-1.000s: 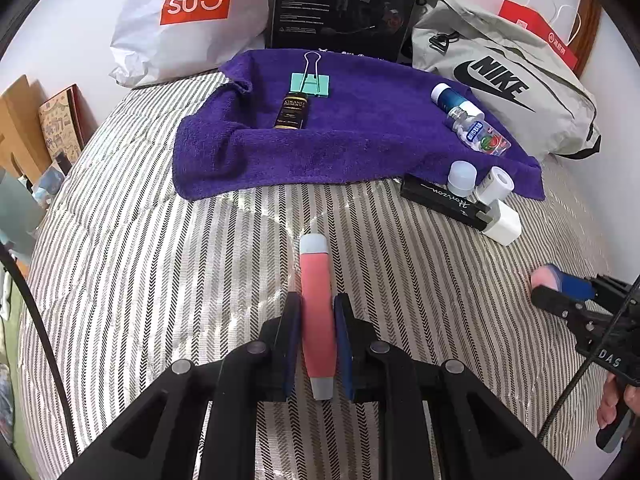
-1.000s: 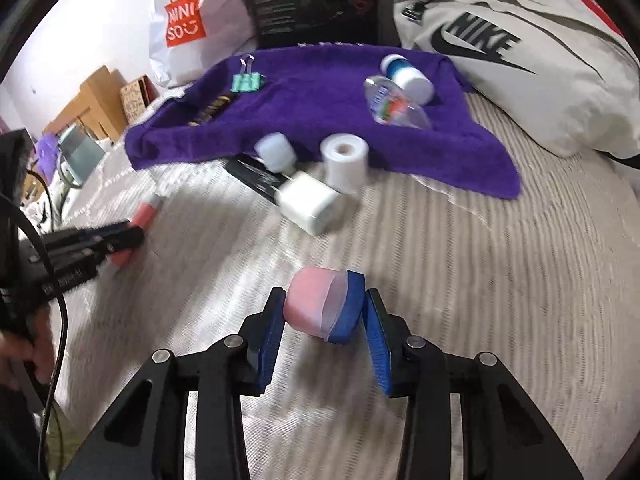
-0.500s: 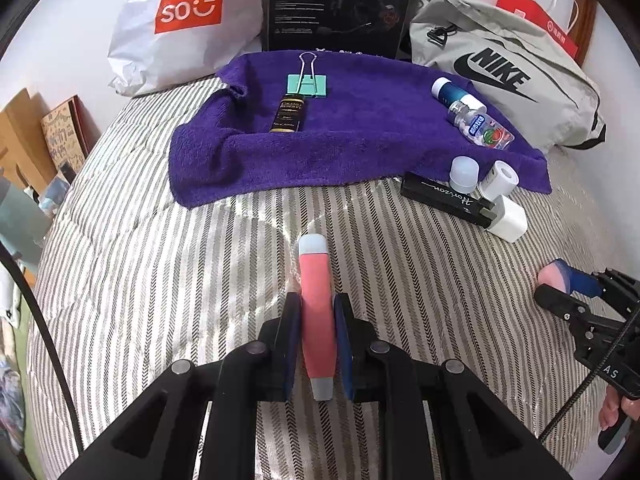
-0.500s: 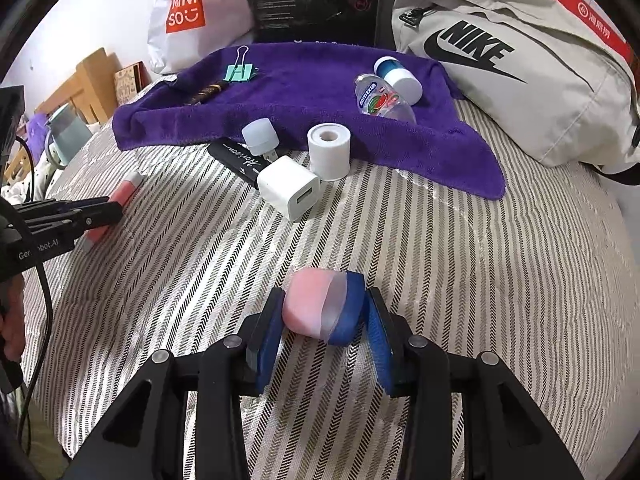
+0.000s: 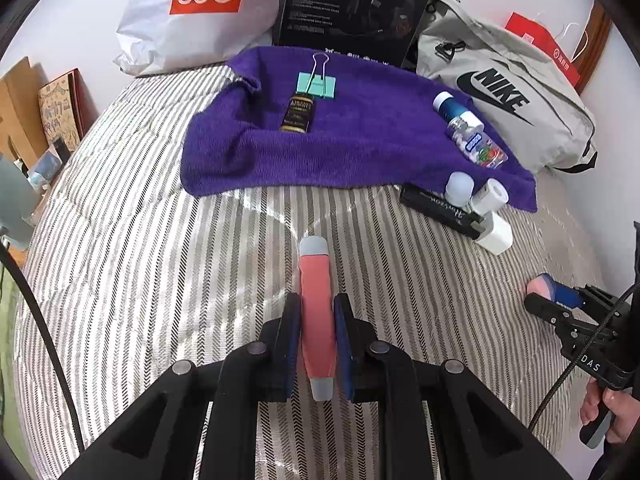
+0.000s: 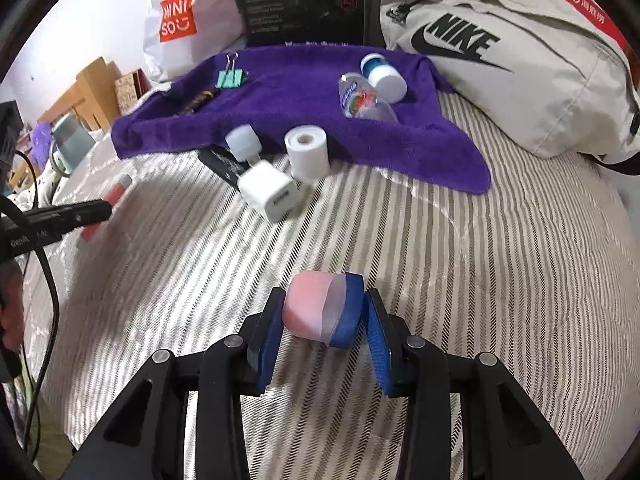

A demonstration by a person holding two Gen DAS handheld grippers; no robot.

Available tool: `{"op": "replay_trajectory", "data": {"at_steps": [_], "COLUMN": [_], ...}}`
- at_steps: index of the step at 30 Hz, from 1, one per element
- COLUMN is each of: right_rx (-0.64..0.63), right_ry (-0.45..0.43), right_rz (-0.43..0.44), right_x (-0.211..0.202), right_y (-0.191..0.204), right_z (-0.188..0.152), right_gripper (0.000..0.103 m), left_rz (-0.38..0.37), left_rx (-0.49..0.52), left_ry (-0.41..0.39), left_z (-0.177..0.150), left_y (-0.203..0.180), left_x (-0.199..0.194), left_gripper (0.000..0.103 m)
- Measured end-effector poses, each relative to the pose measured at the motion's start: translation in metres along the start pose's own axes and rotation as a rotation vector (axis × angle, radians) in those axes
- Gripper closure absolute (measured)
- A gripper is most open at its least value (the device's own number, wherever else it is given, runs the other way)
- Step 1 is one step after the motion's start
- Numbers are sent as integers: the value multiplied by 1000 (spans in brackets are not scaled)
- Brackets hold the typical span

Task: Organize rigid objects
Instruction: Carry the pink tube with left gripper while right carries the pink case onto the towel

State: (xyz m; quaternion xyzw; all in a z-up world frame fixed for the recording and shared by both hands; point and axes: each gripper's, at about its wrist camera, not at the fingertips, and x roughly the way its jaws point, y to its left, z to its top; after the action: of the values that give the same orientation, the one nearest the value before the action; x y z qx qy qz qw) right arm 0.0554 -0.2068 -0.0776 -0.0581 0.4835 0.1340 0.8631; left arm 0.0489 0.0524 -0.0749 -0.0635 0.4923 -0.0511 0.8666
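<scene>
The left gripper point(image 5: 316, 344) clamped a pink tube point(image 5: 316, 312) lengthwise. The right gripper point(image 6: 320, 320) pinched a pink-and-blue jar point(image 6: 322, 308); a purple towel point(image 6: 304, 96) lay ahead of both.

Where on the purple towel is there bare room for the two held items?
The middle of the purple towel is bare, between the green binder clip with the dark bottle and the two bottles on its other side. The near corner is crowded by the white charger, tape roll and black box.
</scene>
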Motion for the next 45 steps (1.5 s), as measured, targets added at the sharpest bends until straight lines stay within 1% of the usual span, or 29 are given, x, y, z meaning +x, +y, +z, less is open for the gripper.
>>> {"op": "replay_trajectory", "data": {"at_steps": [4, 6, 8, 13, 19, 24, 28, 30, 35, 41, 45], "right_rx": [-23, -23, -9, 25, -14, -44, -53, -48, -63, -72, -71], "right_ry": [-6, -10, -5, -11, -38, -55, -86, -103, -133, -149, -139], "right_rz": [-27, -28, -11, 38, 47, 74, 103, 121, 117, 117, 124], "right_x": [1, 0, -1, -6, -15, -20, -25, -28, -30, -17, 1], "right_y": [5, 5, 2, -3, 2, 7, 9, 9, 10, 10, 11], "right_z": [-1, -2, -1, 6, 22, 38, 53, 63, 89, 119, 138], "right_gripper": [64, 64, 64, 64, 64, 64, 64, 64, 64, 64, 64], "left_rz": [25, 17, -2, -14, -21, -21, -38, -62, -74, -77, -78], "left_rx": [22, 20, 6, -11, -3, 13, 13, 9, 16, 27, 30], "left_ry": [-4, -2, -1, -21, -51, -62, -65, -68, -87, -69, -56], "left_z": [-2, -2, 0, 10, 26, 45, 62, 72, 95, 119, 130], "left_y": [-6, -5, -3, 0, -1, -5, -6, -6, -8, -9, -9], "left_x": [3, 1, -1, -12, -24, -25, -24, -22, -16, 2, 16], "left_gripper": [86, 86, 86, 86, 86, 86, 86, 86, 86, 86, 86]}}
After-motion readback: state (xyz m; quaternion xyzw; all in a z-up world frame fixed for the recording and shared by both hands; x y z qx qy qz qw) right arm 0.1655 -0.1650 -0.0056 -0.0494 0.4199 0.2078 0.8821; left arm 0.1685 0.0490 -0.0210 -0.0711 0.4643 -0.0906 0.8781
